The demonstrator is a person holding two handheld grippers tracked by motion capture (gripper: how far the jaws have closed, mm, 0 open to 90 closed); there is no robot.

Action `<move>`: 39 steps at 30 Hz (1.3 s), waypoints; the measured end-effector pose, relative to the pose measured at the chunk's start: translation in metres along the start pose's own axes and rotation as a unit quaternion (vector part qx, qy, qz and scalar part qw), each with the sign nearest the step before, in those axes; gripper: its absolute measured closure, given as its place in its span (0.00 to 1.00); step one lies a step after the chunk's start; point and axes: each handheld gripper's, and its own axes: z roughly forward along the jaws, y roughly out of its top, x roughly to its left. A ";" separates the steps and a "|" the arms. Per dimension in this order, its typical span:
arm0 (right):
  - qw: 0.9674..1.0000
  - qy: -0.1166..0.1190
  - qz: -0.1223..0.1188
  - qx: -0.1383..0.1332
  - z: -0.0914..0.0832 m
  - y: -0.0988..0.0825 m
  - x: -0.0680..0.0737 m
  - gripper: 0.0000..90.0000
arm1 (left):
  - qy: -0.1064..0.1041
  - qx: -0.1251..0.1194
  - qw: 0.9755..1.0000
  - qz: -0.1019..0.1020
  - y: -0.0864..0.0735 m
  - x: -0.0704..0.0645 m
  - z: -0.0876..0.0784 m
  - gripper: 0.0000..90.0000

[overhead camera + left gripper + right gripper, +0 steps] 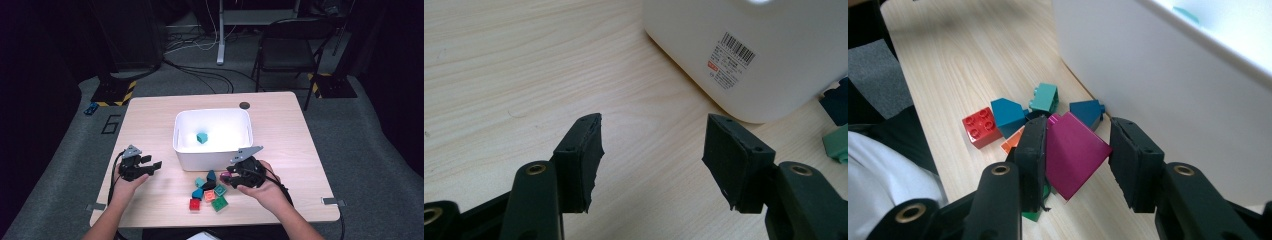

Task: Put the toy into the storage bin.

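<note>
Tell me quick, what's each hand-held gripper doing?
Left hand-held gripper: open, empty.
Right hand-held gripper: shut on the magenta block.

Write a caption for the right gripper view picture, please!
Right gripper holds a magenta brick above the pile of toy bricks, beside the white bin.

We are seeing the bin [212,150] sitting mid-frame on the table [150,120], one block [202,138] lying inside it, and the loose bricks [210,191] clustering just below it, between both grippers.
</note>
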 end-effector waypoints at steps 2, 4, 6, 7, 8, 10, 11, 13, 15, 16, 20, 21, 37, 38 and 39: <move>1.000 0.001 0.000 -0.002 -0.005 0.003 0.000 0.66 | 0.000 0.000 1.000 0.000 0.000 0.000 0.000 0.45; 1.000 0.002 0.000 -0.004 -0.010 0.007 0.000 0.66 | -0.001 -0.001 1.000 0.000 0.000 0.000 0.000 0.45; 1.000 0.007 0.000 -0.007 -0.016 0.011 0.000 0.66 | 0.000 0.001 1.000 0.000 0.000 0.000 0.000 0.45; 1.000 0.008 0.001 -0.009 -0.018 0.013 0.000 0.66 | 0.000 0.000 1.000 0.000 0.000 0.000 0.000 0.45; 1.000 0.010 -0.001 -0.010 -0.021 0.015 0.000 0.66 | -0.001 0.000 1.000 0.000 0.000 0.000 0.000 0.45; 1.000 0.011 -0.002 -0.014 -0.027 0.020 0.000 0.66 | -0.001 -0.002 1.000 -0.001 0.000 0.000 0.000 0.45; 1.000 0.010 0.000 -0.015 -0.029 0.022 0.001 0.66 | 0.000 0.000 1.000 0.000 0.000 0.000 0.000 0.45; 1.000 0.011 -0.004 -0.017 -0.034 0.027 0.000 0.66 | -0.001 0.000 1.000 0.001 0.000 0.000 0.000 0.45; 1.000 0.010 -0.006 -0.020 -0.038 0.032 -0.001 0.66 | 0.000 -0.004 1.000 0.001 0.000 0.000 0.000 0.45; 1.000 0.008 -0.005 -0.019 -0.040 0.034 -0.001 0.66 | 0.000 -0.005 1.000 0.000 0.000 0.000 0.000 0.45; 1.000 0.005 -0.012 -0.024 -0.047 0.045 -0.005 0.66 | 0.000 -0.004 1.000 0.000 0.000 0.000 0.000 0.45; 1.000 0.005 -0.010 -0.024 -0.048 0.048 -0.005 0.66 | -0.001 -0.001 1.000 0.001 0.000 0.000 0.000 0.45; 0.999 -0.021 -0.007 -0.033 -0.041 0.088 -0.030 0.66 | -0.003 0.000 1.000 0.002 0.000 0.000 -0.001 0.45; 0.999 -0.023 -0.006 -0.033 -0.039 0.090 -0.032 0.66 | -0.003 0.000 1.000 0.002 0.000 0.000 -0.001 0.45; 0.999 -0.024 -0.004 -0.034 -0.037 0.092 -0.035 0.66 | -0.002 -0.002 1.000 0.000 0.000 0.000 -0.001 0.45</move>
